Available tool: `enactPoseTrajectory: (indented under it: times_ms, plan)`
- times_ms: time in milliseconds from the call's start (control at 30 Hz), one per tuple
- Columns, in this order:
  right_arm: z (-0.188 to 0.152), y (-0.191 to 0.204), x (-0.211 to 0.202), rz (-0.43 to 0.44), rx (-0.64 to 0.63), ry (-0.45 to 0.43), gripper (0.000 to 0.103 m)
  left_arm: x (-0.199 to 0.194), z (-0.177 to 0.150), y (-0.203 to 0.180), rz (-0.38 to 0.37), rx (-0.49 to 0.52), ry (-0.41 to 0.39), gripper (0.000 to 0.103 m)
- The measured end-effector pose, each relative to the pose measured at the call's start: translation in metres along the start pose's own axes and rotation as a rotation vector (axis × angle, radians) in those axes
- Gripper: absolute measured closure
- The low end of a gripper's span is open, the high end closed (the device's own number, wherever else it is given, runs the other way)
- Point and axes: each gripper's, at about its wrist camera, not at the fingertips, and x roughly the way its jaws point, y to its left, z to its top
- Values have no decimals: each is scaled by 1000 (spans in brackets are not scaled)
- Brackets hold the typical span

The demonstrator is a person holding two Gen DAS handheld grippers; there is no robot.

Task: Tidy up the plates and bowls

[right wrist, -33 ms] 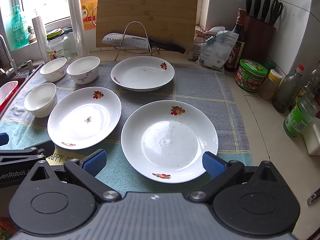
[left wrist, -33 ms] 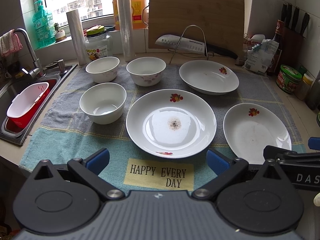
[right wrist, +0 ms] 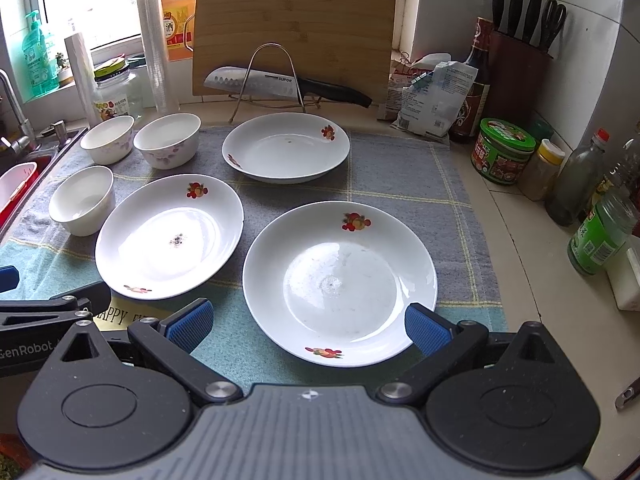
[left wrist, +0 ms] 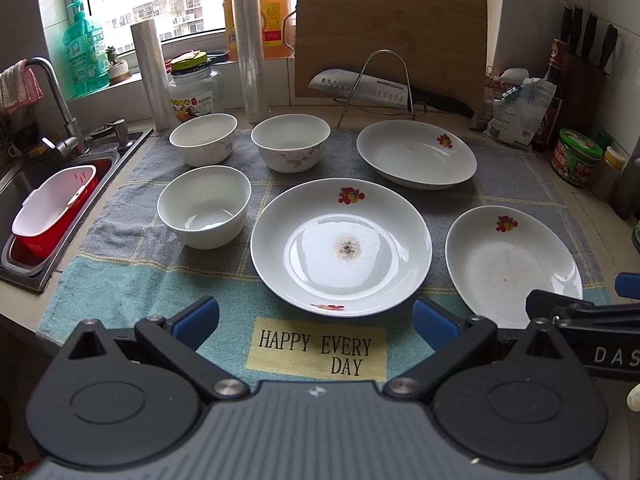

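Three white plates and three white bowls are sitting on a grey and teal towel (left wrist: 132, 280) spread over the table, none of them stacked or touching. The middle plate (left wrist: 342, 246) has a red fruit print on the rim and a dark speckled smudge dead centre. The right plate (right wrist: 340, 282) has the same fruit print at two spots on the rim and a faint grimy film in the well. The far plate (right wrist: 286, 148) sits near the wire rack holding a knife (right wrist: 280, 84), in front of the bamboo cutting board (right wrist: 294, 28). Bowls are on the left side: a plain bowl (left wrist: 204, 206) nearest, looks like a bit of water in the bottom, and behind it two bowls with pale purple flowers, the far-left bowl (left wrist: 203, 139) and the flowered bowl (left wrist: 291, 142) beside it. The left claw (left wrist: 316, 316) hangs over the towel's "HAPPY EVERY DAY" patch, jaws wide apart, nothing in them. The right claw (right wrist: 308, 322) is over the near rim of the right plate, also spread wide and holding nothing.
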Motion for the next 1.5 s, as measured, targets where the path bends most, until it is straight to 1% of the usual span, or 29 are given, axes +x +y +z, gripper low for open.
enactPoseTrajectory:
  times_ms: [100, 300, 500, 600, 733, 900, 967, 1133, 1300, 1367, 1500]
  plan:
    - [-2, -2, 0, 21, -7, -22, 0, 2, -1, 0, -18, 13, -5, 1]
    - [-7, -11, 3, 35, -13, -57, 0, 9, -2, -3, -56, 44, -12, 1]
    - [-16, -26, 12, 29, 4, -51, 0, 18, -2, -8, -108, 90, -19, 1]
    - [-23, -33, 18, 20, 10, -41, 0, 22, -3, -12, -153, 131, -27, 1]
    - [-29, -47, 25, 2, 39, -30, 0, 32, -5, -22, -231, 222, -31, 1]
    - [-28, -66, 33, -55, 104, -20, 0, 46, -10, -39, -351, 329, -6, 1]
    - [-27, -73, 36, -82, 130, -12, 0, 53, -13, -49, -413, 386, 13, 1]
    - [-23, -83, 40, -146, 176, 4, 0, 71, -22, -72, -509, 488, 54, 1]
    - [-18, -86, 41, -206, 198, 29, 0, 89, -28, -89, -573, 529, 104, 1]
    - [-18, -87, 40, -222, 202, 32, 0, 94, -30, -94, -593, 540, 110, 1]
    - [-15, -94, 46, -221, 193, 56, 0, 98, -34, -106, -567, 567, 88, 1]
